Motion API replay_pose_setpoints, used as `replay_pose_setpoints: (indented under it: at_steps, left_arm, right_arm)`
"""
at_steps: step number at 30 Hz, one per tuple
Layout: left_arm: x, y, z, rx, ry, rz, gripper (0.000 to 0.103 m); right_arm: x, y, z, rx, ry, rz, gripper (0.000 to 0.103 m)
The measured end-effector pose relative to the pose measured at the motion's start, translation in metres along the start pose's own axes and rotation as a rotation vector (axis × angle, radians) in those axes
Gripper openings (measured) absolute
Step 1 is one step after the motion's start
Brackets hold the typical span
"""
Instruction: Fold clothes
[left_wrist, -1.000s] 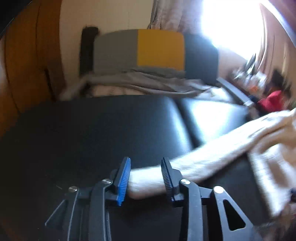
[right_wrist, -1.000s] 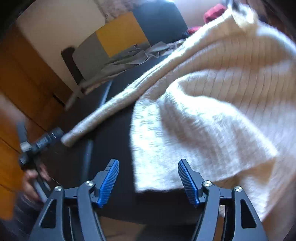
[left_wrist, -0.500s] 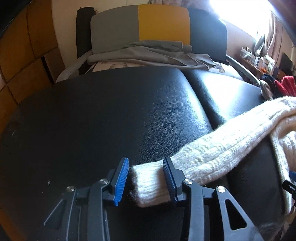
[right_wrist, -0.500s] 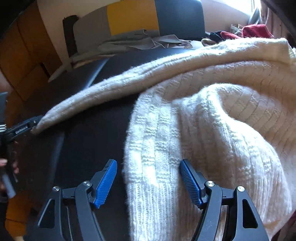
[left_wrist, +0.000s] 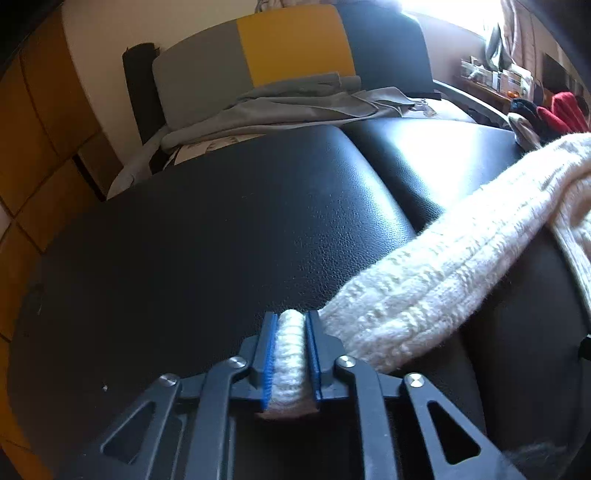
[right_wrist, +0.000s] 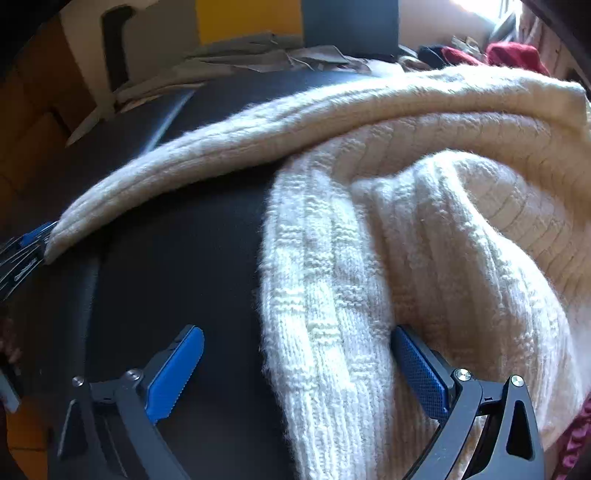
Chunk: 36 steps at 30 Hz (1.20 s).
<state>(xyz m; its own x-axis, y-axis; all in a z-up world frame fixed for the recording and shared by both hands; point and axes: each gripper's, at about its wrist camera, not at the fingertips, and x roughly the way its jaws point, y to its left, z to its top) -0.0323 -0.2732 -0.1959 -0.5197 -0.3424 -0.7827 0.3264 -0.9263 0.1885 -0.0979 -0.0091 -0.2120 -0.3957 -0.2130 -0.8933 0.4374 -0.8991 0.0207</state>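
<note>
Two grippers work one cream sweater (right_wrist: 424, 229) on a black padded surface (left_wrist: 221, 229). Left gripper (left_wrist: 290, 354) pinches the sleeve cuff (left_wrist: 291, 350); the thick knit could slip out if tugged. Bare black padding lies open beyond it. Right gripper (right_wrist: 295, 369) stands spread astride the bunched hem edge (right_wrist: 288, 295), which may drag crooked.

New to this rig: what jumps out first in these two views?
The cream knit sweater fills the right half of the right wrist view, bunched on the black leather surface. Its sleeve stretches left, cuff clamped in the left tongs; the right tongs gape open astride the sweater's edge. At the back, a grey-yellow-black headboard with grey clothes piled before it.
</note>
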Motion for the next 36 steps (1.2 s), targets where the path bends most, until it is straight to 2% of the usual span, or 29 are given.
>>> replay_pose_setpoints:
  at_steps: [2,4,6,8,11,16,18,20,21,22,23,24,26,27,30,32,36]
  left_arm:
    - [-0.002,0.005,0.000,-0.029,0.000,-0.011,0.011]
    - [-0.004,0.016,-0.001,-0.077,0.005,-0.022,0.010]
    - [-0.006,0.034,-0.002,-0.133,0.006,-0.023,0.009]
    - [-0.009,0.054,-0.004,-0.181,0.001,-0.014,0.009]
    - [-0.016,0.093,-0.011,-0.211,-0.011,0.055,0.008]
    - [-0.025,0.164,-0.024,-0.272,0.003,0.175,0.008]
    - [-0.029,0.193,-0.029,-0.296,0.008,0.223,0.008]
    - [-0.032,0.221,-0.033,-0.320,0.013,0.272,0.009]
    - [-0.035,0.228,-0.032,-0.319,0.009,0.297,0.010]
    - [-0.037,0.235,-0.031,-0.318,0.007,0.322,0.010]
    - [-0.042,0.238,-0.029,-0.311,0.009,0.332,0.010]
    - [-0.046,0.242,-0.028,-0.306,0.010,0.339,0.010]
    - [-0.065,0.246,-0.022,-0.342,-0.050,0.269,0.015]
    - [-0.075,0.248,-0.020,-0.359,-0.080,0.234,0.019]
    - [-0.098,0.234,-0.007,-0.341,-0.161,0.171,0.021]
    - [-0.106,0.204,0.002,-0.228,-0.206,0.125,0.022]
    - [-0.099,0.126,0.024,0.048,-0.273,0.033,0.022]
  right_arm:
    - [-0.006,0.006,-0.004,-0.028,-0.021,0.010,0.078]
    - [-0.009,0.013,-0.004,-0.021,-0.019,0.070,0.044]
    - [-0.012,0.020,-0.005,-0.015,-0.017,0.130,0.029]
    - [-0.015,0.026,-0.006,-0.008,-0.015,0.190,0.027]
    - [-0.019,0.039,-0.007,-0.003,-0.010,0.284,0.027]
    - [-0.017,0.107,-0.017,-0.099,0.047,0.486,0.024]
    - [-0.014,0.137,-0.025,-0.167,0.067,0.523,0.024]
    - [-0.021,0.157,-0.029,-0.237,0.050,0.530,0.029]
    - [-0.023,0.165,-0.029,-0.259,0.054,0.545,0.036]
    - [-0.025,0.169,-0.030,-0.268,0.062,0.573,0.050]
    - [-0.028,0.170,-0.030,-0.276,0.067,0.599,0.057]
    - [-0.030,0.169,-0.031,-0.284,0.076,0.622,0.064]
    - [-0.037,0.160,-0.031,-0.282,0.079,0.646,0.065]
    - [-0.042,0.151,-0.031,-0.264,0.069,0.659,0.065]
    - [-0.061,0.108,-0.028,-0.171,0.002,0.653,0.065]
    - [-0.073,0.067,-0.025,-0.076,-0.064,0.612,0.066]
    - [-0.080,-0.036,-0.012,0.262,-0.180,0.563,0.087]
